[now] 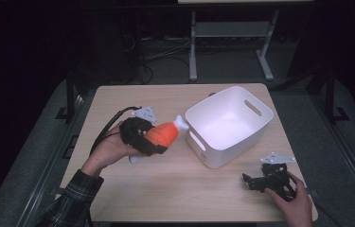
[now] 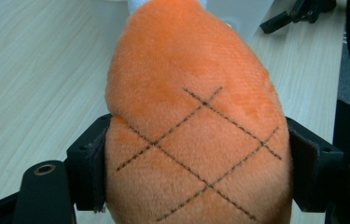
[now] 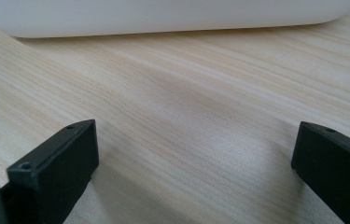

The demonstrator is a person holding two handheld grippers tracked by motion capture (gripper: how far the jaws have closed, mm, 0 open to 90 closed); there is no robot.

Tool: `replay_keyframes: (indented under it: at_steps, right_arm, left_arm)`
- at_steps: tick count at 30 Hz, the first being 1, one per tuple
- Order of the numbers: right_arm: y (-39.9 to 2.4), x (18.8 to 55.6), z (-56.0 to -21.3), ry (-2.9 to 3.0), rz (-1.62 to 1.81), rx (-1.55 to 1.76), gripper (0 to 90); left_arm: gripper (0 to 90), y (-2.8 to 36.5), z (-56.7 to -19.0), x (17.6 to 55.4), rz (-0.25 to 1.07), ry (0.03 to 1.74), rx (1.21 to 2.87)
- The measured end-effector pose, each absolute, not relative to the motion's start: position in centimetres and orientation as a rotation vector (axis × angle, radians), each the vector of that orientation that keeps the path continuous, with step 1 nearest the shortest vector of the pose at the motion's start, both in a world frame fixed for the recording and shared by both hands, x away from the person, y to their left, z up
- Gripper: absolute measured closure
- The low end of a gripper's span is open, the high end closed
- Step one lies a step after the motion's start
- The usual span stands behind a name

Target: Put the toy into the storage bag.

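Just left of the white bin (image 1: 229,125), we held the plush drumstick (image 1: 162,135) clamped across its body in our left gripper (image 1: 143,136), long axis pointing binward; our right gripper (image 1: 266,181), jaws wide and empty, rested on the counter (image 1: 165,189) near the bin's front.

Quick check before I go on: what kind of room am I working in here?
Probably a lab or test workspace, not a home: one bare wooden table under a light, loose cables on the floor behind it, a metal frame stand, dark surroundings.

fuzzy plush drumstick (image 2: 196,121) (stitched), matt wood-grain table (image 3: 200,112).
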State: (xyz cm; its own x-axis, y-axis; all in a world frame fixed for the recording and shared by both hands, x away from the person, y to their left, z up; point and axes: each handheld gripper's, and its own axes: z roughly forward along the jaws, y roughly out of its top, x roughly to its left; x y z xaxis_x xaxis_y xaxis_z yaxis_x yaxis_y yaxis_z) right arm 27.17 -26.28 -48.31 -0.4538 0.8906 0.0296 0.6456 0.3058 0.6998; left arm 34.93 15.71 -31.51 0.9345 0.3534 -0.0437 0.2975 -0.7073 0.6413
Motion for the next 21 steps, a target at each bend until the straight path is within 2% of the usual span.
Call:
replay_keyframes:
  at_steps: [21]
  right_arm:
    - [-26.3,27.2,-48.3,2.216,0.927,1.375,0.2]
  left_arm:
    - [22.3,13.3,-28.9,36.4,0.113,0.402,2.399]
